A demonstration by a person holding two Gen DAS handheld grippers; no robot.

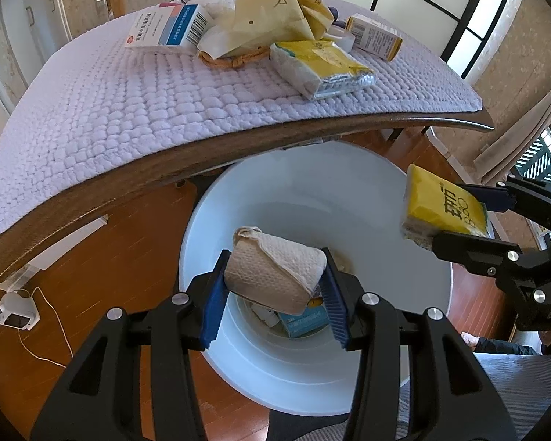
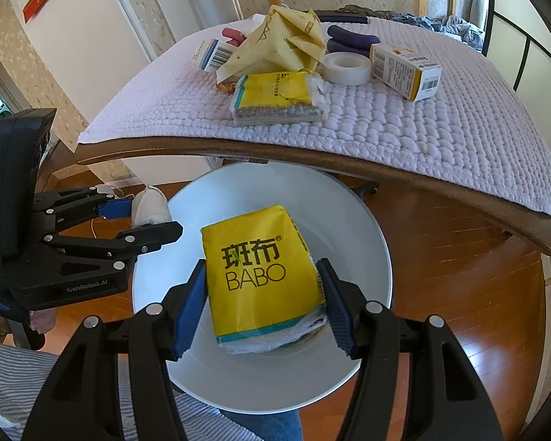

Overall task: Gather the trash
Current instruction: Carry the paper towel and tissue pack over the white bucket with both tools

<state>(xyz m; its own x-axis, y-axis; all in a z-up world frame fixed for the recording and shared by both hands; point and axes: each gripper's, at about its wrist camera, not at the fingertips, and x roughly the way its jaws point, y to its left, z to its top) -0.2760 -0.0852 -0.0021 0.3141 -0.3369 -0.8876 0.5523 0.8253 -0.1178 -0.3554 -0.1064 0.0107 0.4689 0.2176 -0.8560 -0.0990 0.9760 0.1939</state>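
Note:
My left gripper (image 1: 275,290) is shut on a wad of white paper towel (image 1: 272,272) and holds it over the white trash bin (image 1: 404,316). The bin holds a blue box (image 1: 305,321) and other scraps. My right gripper (image 2: 262,301) is shut on a yellow BABO tissue pack (image 2: 260,272), also above the bin (image 2: 363,220). In the left wrist view the right gripper (image 1: 470,220) with its pack (image 1: 440,205) hangs at the bin's right rim. In the right wrist view the left gripper (image 2: 143,217) with the paper wad (image 2: 150,205) hangs at the bin's left rim.
The table with a white knobbly mat (image 1: 147,110) stands just behind the bin. On it lie a yellow tissue pack (image 2: 275,99), crumpled yellow paper (image 2: 286,44), a tape roll (image 2: 345,68), two medicine boxes (image 2: 404,70) (image 1: 169,29). The floor is wood (image 2: 459,312).

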